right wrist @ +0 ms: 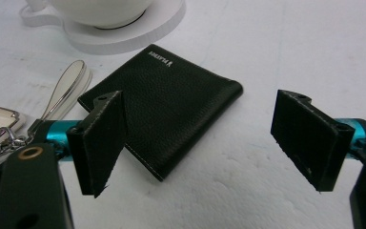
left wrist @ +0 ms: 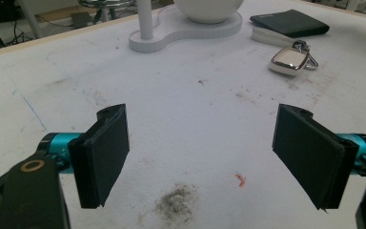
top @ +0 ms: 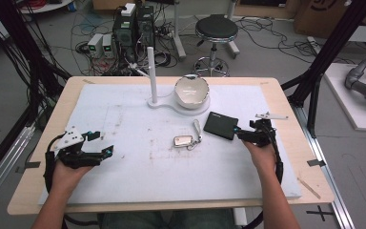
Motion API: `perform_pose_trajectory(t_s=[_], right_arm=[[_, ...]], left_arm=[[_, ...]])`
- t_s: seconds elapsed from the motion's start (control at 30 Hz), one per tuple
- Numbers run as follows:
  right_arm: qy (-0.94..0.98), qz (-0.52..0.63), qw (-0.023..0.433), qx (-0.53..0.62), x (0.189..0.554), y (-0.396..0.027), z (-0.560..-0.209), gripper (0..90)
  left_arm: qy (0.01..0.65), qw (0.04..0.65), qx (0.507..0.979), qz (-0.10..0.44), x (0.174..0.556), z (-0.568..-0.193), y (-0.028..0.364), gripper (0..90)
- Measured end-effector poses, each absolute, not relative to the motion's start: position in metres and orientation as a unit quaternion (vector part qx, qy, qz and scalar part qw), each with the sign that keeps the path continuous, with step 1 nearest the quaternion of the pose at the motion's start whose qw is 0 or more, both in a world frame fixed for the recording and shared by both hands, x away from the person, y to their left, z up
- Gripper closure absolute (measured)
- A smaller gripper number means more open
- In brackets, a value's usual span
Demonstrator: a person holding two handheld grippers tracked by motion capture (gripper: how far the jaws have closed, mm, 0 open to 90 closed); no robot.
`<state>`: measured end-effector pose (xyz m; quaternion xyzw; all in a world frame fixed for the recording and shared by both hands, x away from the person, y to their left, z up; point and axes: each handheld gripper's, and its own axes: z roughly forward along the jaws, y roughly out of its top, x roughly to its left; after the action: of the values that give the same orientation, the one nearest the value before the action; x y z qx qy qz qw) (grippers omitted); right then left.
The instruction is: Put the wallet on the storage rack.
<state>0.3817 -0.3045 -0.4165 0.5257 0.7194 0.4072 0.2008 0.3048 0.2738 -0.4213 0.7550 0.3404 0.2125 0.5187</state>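
Observation:
A black leather wallet (top: 221,125) lies flat on the white mat, right of centre. In the right gripper view the wallet (right wrist: 171,107) sits just beyond the wide-apart jaws, nearer the left one, untouched. My right gripper (top: 238,134) is open, its tips close to the wallet's near right corner. A silver car key with a ring and strap (top: 187,140) rests left of the wallet. My left gripper (top: 108,151) is open over bare mat at the left, nothing between its jaws (left wrist: 205,157). The key (left wrist: 291,59) and wallet (left wrist: 288,23) lie far ahead of it.
A white bowl (top: 191,89) sits on a white stand base (top: 183,106) with an upright post (top: 151,74) at the mat's far middle. The mat (top: 124,114) covers a wooden table. A stool (top: 216,31), computers and cables stand on the floor behind.

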Motion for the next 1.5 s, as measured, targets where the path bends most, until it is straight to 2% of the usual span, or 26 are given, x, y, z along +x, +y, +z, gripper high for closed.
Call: perform_pose_trajectory(t_s=[0.27,0.53,0.6,0.63,0.7,1.0,1.1,1.23,1.3,1.47,1.5], right_arm=[[0.724,0.382,0.198,0.540,0.403,-0.295,-0.432,20.1],[0.717,0.366,0.152,0.574,0.412,-0.292,-0.449,22.5],[0.720,0.372,0.137,0.570,0.410,-0.290,-0.447,43.0],[0.720,0.372,0.137,0.570,0.410,-0.290,-0.447,43.0],[0.709,0.379,0.117,0.583,0.408,-0.288,-0.447,50.1],[0.695,0.384,0.098,0.600,0.405,-0.287,-0.447,65.4],[0.692,0.401,0.083,0.594,0.404,-0.291,-0.447,76.9],[0.683,0.422,0.074,0.592,0.401,-0.297,-0.447,84.5],[0.682,0.427,0.074,0.589,0.400,-0.298,-0.446,85.2],[0.691,0.440,0.108,0.563,0.395,-0.297,-0.435,85.8],[0.698,0.441,0.135,0.548,0.391,-0.295,-0.426,85.8]], left_arm=[[0.345,0.523,0.750,0.212,0.305,-0.421,0.277,19.7],[0.344,0.519,0.752,0.214,0.304,-0.421,0.276,19.7],[0.344,0.521,0.752,0.213,0.303,-0.421,0.275,19.7],[0.342,0.519,0.754,0.214,0.303,-0.421,0.275,19.7],[0.340,0.518,0.755,0.213,0.303,-0.421,0.274,19.7],[0.336,0.519,0.757,0.213,0.301,-0.420,0.271,19.7],[0.336,0.517,0.758,0.214,0.301,-0.421,0.272,19.7],[0.336,0.514,0.759,0.214,0.300,-0.421,0.273,19.7],[0.336,0.514,0.760,0.215,0.301,-0.421,0.273,19.7],[0.337,0.513,0.759,0.216,0.301,-0.421,0.275,19.7],[0.336,0.515,0.758,0.217,0.301,-0.420,0.276,19.7]])
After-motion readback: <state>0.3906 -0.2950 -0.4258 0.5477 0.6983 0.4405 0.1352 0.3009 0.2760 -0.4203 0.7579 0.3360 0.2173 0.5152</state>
